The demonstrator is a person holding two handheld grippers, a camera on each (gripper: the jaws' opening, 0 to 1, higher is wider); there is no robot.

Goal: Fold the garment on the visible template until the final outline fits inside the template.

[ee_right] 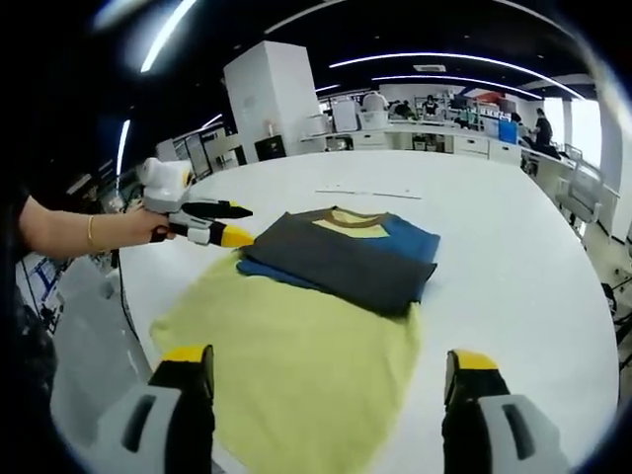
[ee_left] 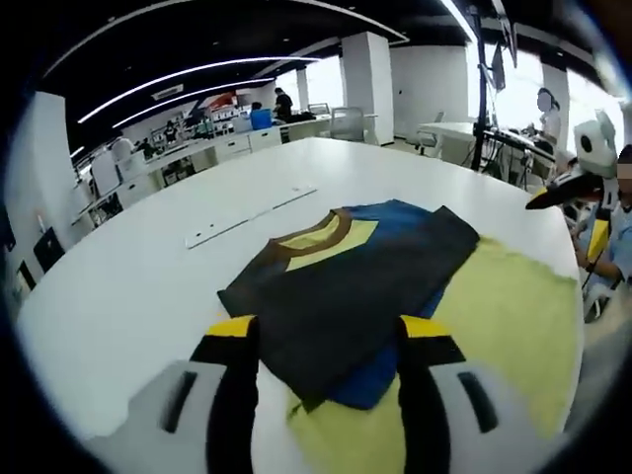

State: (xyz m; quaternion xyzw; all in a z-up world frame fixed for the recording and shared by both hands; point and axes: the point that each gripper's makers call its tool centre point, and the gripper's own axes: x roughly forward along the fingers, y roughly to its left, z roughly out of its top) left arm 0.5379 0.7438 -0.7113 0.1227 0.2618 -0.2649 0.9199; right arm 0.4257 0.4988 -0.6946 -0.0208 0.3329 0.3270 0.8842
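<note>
A wide white table (ee_right: 513, 257) carries everything; on it lies a yellow cloth (ee_right: 296, 365), spread flat and reaching toward the near edge in the right gripper view; in the left gripper view the same cloth (ee_left: 504, 316) runs off to the right under the garment. The garment (ee_right: 341, 252), dark grey and blue with a yellow and brown collar, sits folded into a compact block on the far part of the cloth, one side hanging a little past the cloth's edge onto the bare table; in the left gripper view the garment (ee_left: 346, 286) lies just ahead of the jaws. The left gripper (ee_right: 232, 222) hovers beside the garment's edge, held by a hand (ee_right: 123, 229) with a bracelet; its jaws stand apart, empty. The right gripper (ee_right: 331, 370) hangs above the cloth's near part, jaws wide and holding nothing. Beyond the garment a thin white strip (ee_left: 247, 217) rests on the table.
</note>
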